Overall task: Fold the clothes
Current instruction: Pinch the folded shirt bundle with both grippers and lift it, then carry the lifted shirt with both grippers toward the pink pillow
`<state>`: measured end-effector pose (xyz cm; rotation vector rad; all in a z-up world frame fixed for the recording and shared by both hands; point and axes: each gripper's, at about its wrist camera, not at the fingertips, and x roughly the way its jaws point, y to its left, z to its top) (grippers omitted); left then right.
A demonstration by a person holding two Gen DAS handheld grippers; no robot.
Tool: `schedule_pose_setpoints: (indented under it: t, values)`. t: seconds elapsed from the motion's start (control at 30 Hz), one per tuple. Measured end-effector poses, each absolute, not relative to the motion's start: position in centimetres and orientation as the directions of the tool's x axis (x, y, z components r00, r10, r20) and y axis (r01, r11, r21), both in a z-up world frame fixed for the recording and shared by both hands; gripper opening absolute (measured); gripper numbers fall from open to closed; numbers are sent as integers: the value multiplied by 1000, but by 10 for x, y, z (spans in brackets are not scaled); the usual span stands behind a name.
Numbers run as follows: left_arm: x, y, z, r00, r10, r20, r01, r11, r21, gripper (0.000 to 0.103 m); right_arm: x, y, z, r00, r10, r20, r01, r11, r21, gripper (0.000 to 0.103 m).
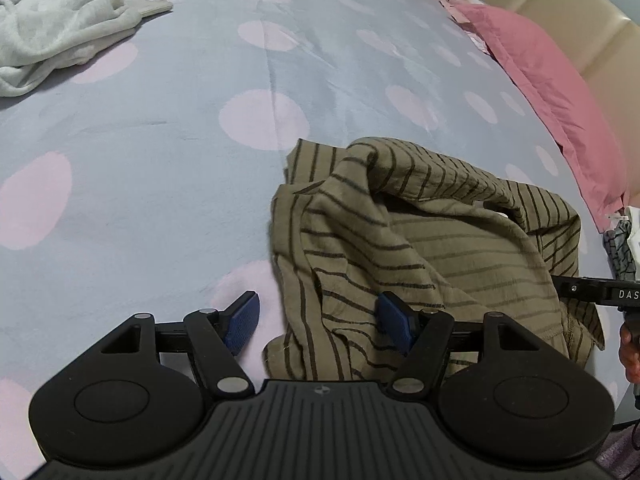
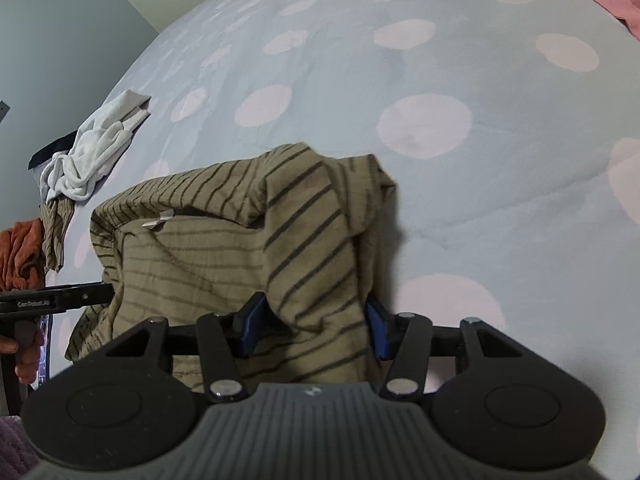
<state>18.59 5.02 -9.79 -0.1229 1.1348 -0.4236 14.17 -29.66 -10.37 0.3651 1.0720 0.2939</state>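
Observation:
An olive-brown striped garment (image 1: 420, 248) lies crumpled on the blue bedspread with pink dots (image 1: 160, 128). My left gripper (image 1: 318, 326) is open, its jaws wide apart; the garment's left edge lies between the blue pads, touching neither clearly. In the right wrist view the same garment (image 2: 240, 248) bunches up between the blue pads of my right gripper (image 2: 314, 328), which is open around a thick fold of it. The right gripper's body shows at the left wrist view's right edge (image 1: 600, 292).
A white fleecy garment (image 1: 60, 28) lies at the far left of the bed, also seen in the right wrist view (image 2: 96, 156). A pink pillow (image 1: 552, 92) lies along the beige headboard (image 1: 580, 20). An orange cloth (image 2: 20, 256) and another striped piece (image 2: 56, 232) hang at the bed's edge.

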Motion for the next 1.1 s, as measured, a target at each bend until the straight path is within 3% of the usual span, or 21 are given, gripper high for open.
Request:
schedule_pose_setpoints:
  t: [0.07, 0.23, 0.33, 0.9, 1.1]
  values:
    - [185, 45, -100, 356, -388, -850, 288, 911, -296, 56, 144, -289, -104, 444, 404, -800, -77, 906, 415, 47]
    - [189, 31, -98, 339, -405, -849, 323, 898, -299, 18, 150, -272, -103, 435, 386, -814, -125, 921, 370, 28]
    - [189, 28, -94, 340, -404, -849, 328, 897, -295, 8, 150, -271, -98, 441, 392, -808, -129, 918, 375, 20]
    - [148, 12, 1, 487, -480, -729, 424, 860, -284, 5, 119, -299, -14, 614, 421, -668, -158, 894, 419, 13]
    - [133, -26, 38, 458, -583, -671, 488, 796, -359, 5, 94, -337, 36, 661, 413, -626, -157, 893, 422, 13]
